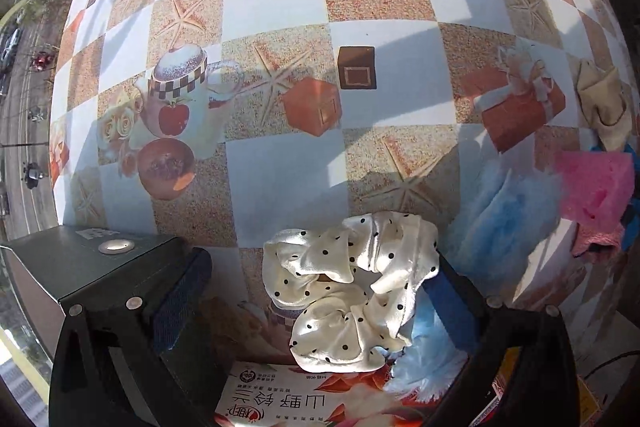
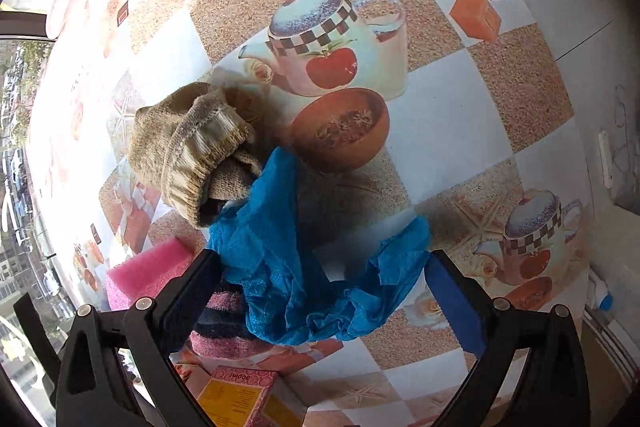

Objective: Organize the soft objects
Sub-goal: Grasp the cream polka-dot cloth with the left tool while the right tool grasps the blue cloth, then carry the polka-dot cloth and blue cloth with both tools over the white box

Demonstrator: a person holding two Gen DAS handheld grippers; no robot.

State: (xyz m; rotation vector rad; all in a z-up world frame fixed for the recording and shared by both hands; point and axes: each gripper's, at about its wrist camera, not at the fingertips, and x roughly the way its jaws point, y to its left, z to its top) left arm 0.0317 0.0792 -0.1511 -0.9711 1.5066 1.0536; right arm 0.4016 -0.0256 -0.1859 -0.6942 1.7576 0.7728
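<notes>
While both tools gape wide, the left tool straddles the polka-dot scrunchie, whose slippery satin could squirt free as it closes.

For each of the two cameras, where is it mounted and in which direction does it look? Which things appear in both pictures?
Left wrist: sits on the left gripper, looks forward and down at the table; both open fingers show, around the polka-dot scrunchie.
Right wrist: sits on the right gripper, looks down at the table; both open fingers show, around the blue cloth.
Shared: the patterned tablecloth, the pink sponge and the beige sock.
</notes>
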